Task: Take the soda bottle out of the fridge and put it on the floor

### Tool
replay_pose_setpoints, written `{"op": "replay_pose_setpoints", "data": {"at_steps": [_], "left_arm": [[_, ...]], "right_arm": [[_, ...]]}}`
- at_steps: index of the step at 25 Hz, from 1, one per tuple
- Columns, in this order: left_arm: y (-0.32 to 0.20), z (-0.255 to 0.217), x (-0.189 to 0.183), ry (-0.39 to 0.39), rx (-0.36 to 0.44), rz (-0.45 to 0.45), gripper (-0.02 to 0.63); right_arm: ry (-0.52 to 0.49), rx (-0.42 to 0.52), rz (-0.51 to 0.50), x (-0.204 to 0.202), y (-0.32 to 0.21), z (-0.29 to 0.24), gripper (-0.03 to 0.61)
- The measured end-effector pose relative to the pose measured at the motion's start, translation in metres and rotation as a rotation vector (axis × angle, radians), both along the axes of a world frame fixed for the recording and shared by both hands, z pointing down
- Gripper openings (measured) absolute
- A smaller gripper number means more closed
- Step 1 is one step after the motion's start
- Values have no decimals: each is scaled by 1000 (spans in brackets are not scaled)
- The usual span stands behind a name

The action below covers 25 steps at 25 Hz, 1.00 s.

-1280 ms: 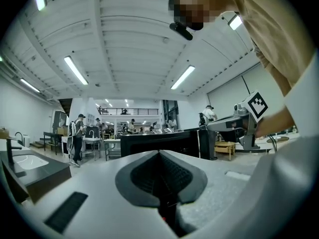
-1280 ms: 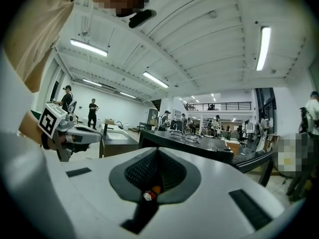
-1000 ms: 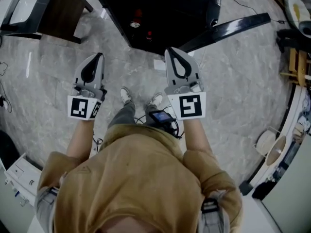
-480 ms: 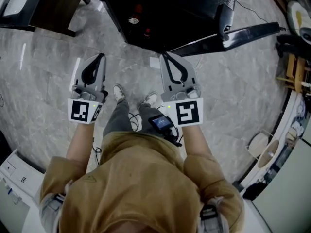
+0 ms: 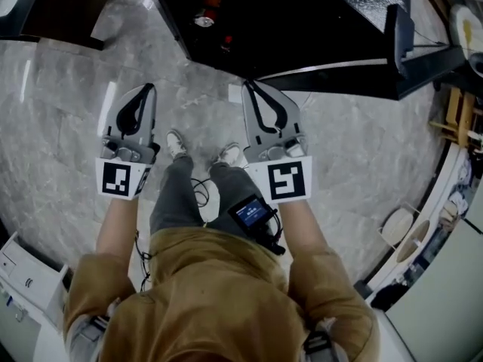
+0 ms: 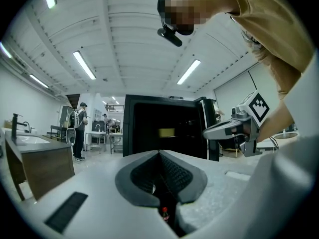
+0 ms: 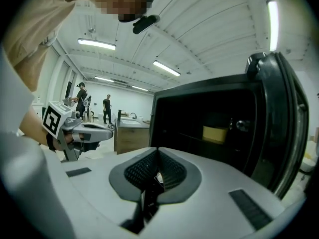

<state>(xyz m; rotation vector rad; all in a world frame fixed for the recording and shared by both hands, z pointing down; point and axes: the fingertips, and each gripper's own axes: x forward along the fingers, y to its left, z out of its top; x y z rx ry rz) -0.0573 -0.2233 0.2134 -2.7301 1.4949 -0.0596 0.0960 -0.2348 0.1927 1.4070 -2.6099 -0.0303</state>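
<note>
**A:** Both grippers have sunk since a second ago. From the head view, the left gripper [image 5: 147, 89] and right gripper [image 5: 246, 86] hang side by side over the marble floor [image 5: 60, 127], before the open fridge [image 5: 302, 21].

**B:** Holding anything?

**A:** No. Left gripper view: pads pressed together, empty. The soda bottle [image 6: 163, 213] shows beyond them, low inside the fridge. Right gripper view: clenched too, bare, with a yellow box [image 7: 215, 133] on a shelf ahead.
</note>
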Motion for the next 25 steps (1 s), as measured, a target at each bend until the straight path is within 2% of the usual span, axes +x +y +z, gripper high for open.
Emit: {"op": "replay_pose_setpoints", "data": {"at_steps": [5,14,25], "left_arm": [[-5,35,-1,-16,-10,-2,2],[-10,70,17,-1,12,18,2],[-27,138,25,-14,15,41,2]], "right_arm": [[11,-14,-16,-9,-4,43,2],[5,-12,8,5,-7,86,3],[109,17,-31,9,-26,160,3]]}}
